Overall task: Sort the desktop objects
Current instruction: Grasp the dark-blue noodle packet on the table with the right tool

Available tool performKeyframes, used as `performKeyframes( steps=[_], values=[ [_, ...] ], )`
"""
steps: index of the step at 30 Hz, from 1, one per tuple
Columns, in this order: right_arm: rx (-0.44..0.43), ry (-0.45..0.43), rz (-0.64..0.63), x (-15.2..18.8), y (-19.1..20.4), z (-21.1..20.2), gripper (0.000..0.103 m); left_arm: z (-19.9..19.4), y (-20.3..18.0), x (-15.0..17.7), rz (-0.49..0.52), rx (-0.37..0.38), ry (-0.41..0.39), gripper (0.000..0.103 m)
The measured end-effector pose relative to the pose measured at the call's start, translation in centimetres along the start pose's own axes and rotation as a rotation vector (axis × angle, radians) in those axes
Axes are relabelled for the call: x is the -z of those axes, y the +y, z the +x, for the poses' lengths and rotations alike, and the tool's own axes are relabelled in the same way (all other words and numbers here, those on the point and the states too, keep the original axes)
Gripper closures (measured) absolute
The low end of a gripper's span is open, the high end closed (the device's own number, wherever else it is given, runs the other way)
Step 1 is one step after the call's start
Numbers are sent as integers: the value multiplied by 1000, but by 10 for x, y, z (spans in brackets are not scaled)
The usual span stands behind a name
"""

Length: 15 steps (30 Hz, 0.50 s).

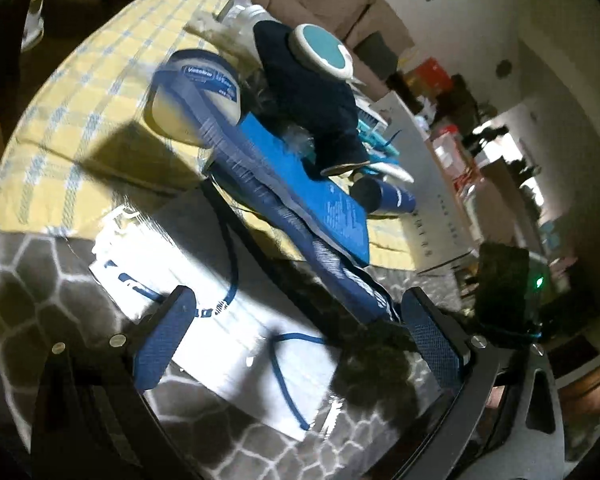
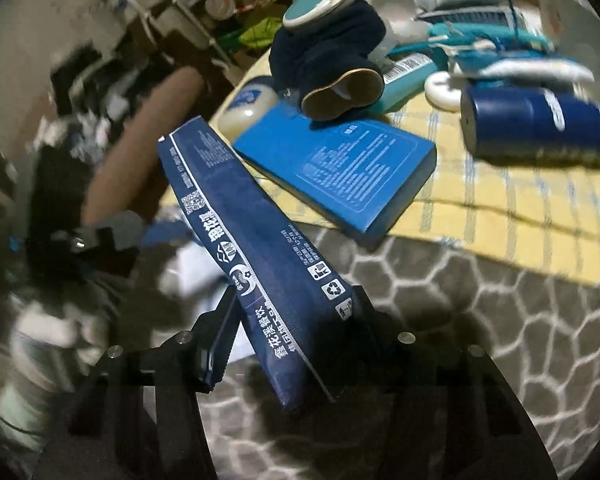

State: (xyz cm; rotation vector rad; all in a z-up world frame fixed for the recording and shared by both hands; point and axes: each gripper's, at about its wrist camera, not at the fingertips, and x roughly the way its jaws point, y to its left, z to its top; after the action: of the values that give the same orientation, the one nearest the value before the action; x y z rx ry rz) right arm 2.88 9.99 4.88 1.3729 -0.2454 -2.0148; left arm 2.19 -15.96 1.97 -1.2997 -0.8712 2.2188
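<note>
Right gripper [image 2: 288,336] clamps the near end of a long navy packet [image 2: 236,216], which slants away toward the blue box [image 2: 340,168]; left gripper [image 1: 296,340] gapes empty over a white bag [image 1: 204,280].

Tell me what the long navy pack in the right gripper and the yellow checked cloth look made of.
Navy pack: likely soft plastic film, slightly glossy; printed text, crimped edge seam. Yellow checked cloth: woven fabric, matte; shows folds and a woven check.
</note>
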Motion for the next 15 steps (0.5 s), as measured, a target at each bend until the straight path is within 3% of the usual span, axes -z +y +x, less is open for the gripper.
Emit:
performKeyframes(
  steps=[4, 9, 11, 13, 15],
  values=[
    [-66, -15, 38, 5, 9, -3, 47, -2, 4, -1, -43, 93, -31, 0],
    [-30, -33, 7, 6, 24, -9, 47, -10, -9, -7, -22, 178, -75, 3],
    [-20, -39, -18, 3, 29, -14, 47, -12, -18, -11, -7, 192, -85, 19],
    [-35, -44, -27, 1, 32, -21, 47, -12, -26, -15, 5, 195, -99, 44],
    [-62, -45, -17, -1, 33, -22, 47, -9, -33, -18, -3, 179, -99, 56]
  ],
)
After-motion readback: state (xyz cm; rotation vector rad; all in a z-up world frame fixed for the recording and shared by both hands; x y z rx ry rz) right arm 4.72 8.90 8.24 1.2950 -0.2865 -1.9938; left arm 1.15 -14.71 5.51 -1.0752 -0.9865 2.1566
